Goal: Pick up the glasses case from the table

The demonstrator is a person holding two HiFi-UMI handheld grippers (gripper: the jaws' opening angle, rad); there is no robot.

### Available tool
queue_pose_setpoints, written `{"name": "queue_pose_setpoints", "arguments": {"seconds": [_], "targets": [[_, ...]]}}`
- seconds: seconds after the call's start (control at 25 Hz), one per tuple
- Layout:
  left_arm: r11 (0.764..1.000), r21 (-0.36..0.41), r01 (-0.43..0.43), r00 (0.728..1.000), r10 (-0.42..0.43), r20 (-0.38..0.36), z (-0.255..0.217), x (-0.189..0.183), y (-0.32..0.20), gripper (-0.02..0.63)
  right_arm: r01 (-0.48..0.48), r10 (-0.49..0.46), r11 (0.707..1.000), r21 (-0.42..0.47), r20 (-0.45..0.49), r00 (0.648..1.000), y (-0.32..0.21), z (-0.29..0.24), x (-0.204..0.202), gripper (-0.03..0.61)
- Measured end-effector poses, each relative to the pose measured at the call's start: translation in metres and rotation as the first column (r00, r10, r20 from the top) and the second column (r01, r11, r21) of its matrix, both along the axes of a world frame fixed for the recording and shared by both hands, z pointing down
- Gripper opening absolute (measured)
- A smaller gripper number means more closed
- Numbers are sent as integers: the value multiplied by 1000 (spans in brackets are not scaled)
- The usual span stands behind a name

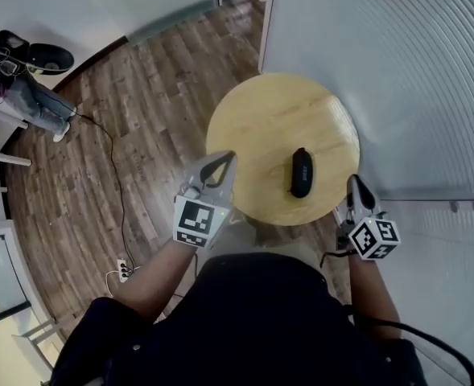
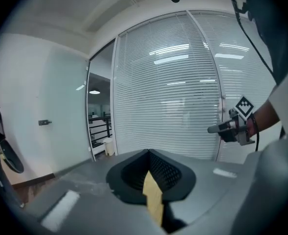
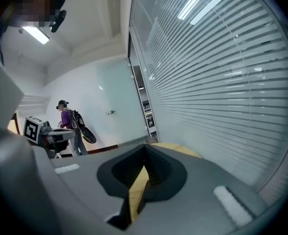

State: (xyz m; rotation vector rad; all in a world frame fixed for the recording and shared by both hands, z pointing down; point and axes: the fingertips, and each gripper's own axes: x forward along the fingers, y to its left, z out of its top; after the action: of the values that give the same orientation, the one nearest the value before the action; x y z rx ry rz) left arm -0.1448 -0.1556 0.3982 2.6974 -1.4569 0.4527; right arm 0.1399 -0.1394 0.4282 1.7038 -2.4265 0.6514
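Observation:
A black oblong glasses case (image 1: 301, 172) lies on the round wooden table (image 1: 277, 111), towards its near right side. My left gripper (image 1: 230, 158) hangs over the table's near left edge, its jaws shut and empty, left of the case. My right gripper (image 1: 354, 180) is at the table's near right edge, just right of the case, jaws shut with nothing held. In the left gripper view the jaws (image 2: 147, 153) meet at their tips, with a sliver of tabletop below. The right gripper view shows its jaws (image 3: 144, 148) closed over the table's wood (image 3: 180, 148). Neither gripper view shows the case.
A glass wall with blinds (image 1: 397, 79) stands right behind the table. Wooden floor (image 1: 132, 111) spreads to the left, with a cable (image 1: 112, 167) and a power strip (image 1: 122, 270). A person with a backpack (image 3: 68, 119) stands far off to the left.

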Motion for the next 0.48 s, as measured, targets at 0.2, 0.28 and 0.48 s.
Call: {"name": "queue_pose_setpoints", "arguments": {"seconds": [0.2, 0.28, 0.48], "targets": [[998, -20, -66, 995, 64, -72, 11, 24, -33, 5, -41, 46, 992, 118, -38, 998, -10, -22, -11, 6], [995, -10, -104, 992, 103, -73, 10, 36, -45, 5, -23, 30, 994, 108, -61, 998, -20, -20, -18, 6], [991, 11, -135, 990, 135, -51, 34, 53, -67, 5, -25, 28, 999, 36, -91, 995, -34, 18, -20, 6]]}}
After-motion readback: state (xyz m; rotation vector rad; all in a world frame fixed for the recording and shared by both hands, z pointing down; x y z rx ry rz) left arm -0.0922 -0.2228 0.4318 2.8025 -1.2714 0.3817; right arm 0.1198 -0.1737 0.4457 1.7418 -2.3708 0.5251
